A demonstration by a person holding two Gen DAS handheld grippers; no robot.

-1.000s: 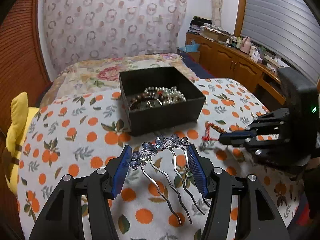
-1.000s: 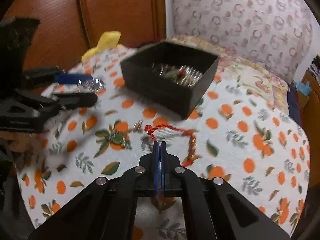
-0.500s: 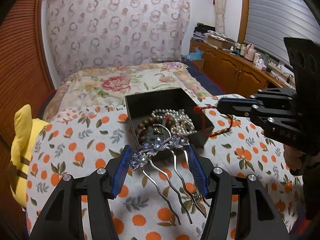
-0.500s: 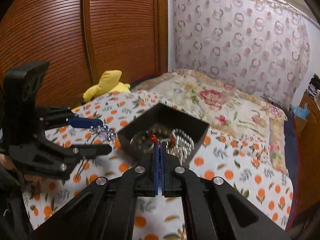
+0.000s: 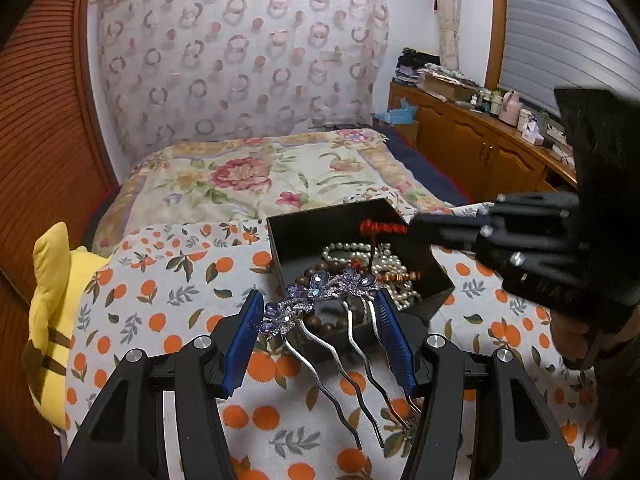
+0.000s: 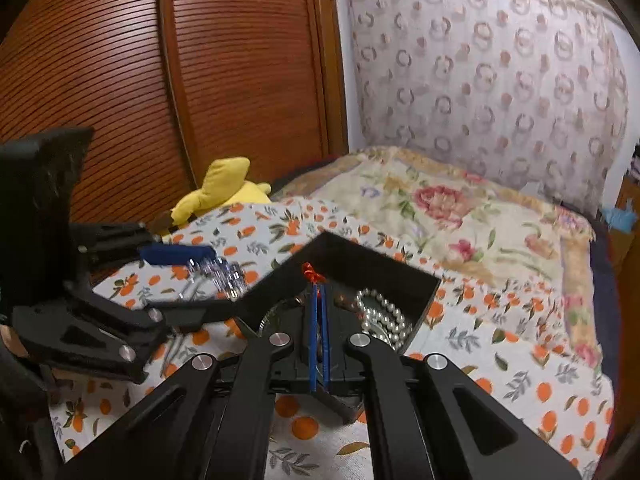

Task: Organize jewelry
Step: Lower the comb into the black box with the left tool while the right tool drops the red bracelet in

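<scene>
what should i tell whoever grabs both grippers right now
Left gripper: clamped across the jewelled hair comb, prongs pointing back at the holder, held just short of the black box.
Right gripper: shut on the red cord bracelet, which hangs over the box.
Done: pearl strand and wooden beads already lie in the box.
Left: let the bracelet go into the box, then put in the comb.

Yellow plush toy at edge of orange-print sheet; floral bedspread beyond, wooden cabinet, circle-patterned curtain behind
</scene>
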